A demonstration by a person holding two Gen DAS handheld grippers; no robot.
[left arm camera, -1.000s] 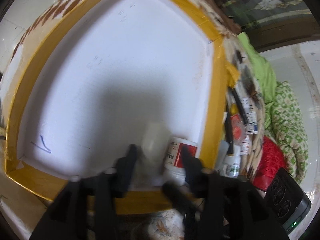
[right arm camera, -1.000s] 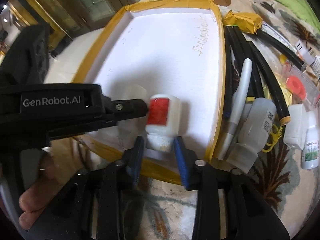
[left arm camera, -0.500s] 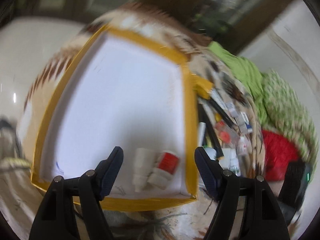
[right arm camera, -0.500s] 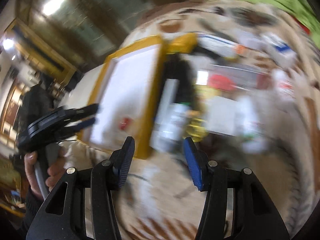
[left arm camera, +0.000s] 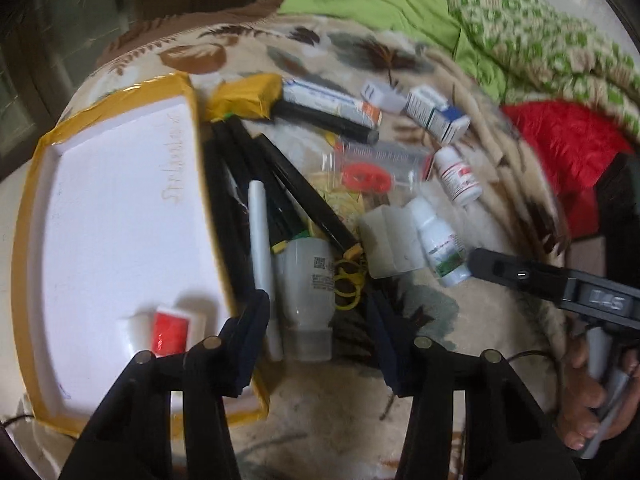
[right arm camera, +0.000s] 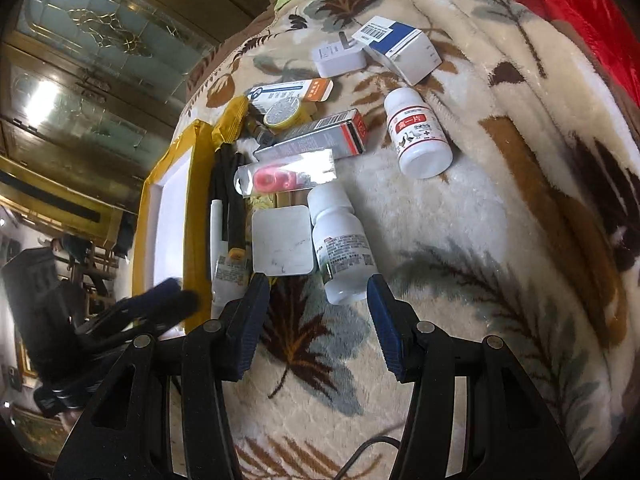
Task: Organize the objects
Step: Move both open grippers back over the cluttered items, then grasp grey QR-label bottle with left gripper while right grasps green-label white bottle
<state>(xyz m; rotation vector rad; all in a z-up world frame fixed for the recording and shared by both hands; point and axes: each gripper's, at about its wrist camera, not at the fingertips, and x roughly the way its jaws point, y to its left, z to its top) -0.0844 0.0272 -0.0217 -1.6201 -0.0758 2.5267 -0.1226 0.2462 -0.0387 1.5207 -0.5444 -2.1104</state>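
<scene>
A white tray edged in yellow tape [left arm camera: 24,240] holds a red-labelled bottle [left arm camera: 172,330] and a pale bottle [left arm camera: 128,328], both lying down. My left gripper [left arm camera: 318,340] hovers over the blanket beside the tray. Its jaws are closing, with a white bottle with a translucent cap [left arm camera: 310,296] lying between the fingertips, untouched. My right gripper [right arm camera: 318,320] is open above a green-labelled white bottle [right arm camera: 344,252] that lies just ahead of its tips. The right gripper [left arm camera: 520,276] also shows from the side in the left wrist view, held by a hand [left arm camera: 588,400].
On the leaf-patterned blanket [right arm camera: 500,240] lie black pens [left arm camera: 280,176], a white marker [left arm camera: 260,236], a white square pad [right arm camera: 282,240], a red-reel blister pack [right arm camera: 288,176], a red-labelled bottle [right arm camera: 418,132], a charger [right arm camera: 338,58] and boxes [right arm camera: 400,50]. Red cloth [left arm camera: 568,148] lies at the right.
Both grippers let go of the two bottles in the tray, drew back and swung right over the clutter on the blanket. The left jaws spread wide, then narrowed.
</scene>
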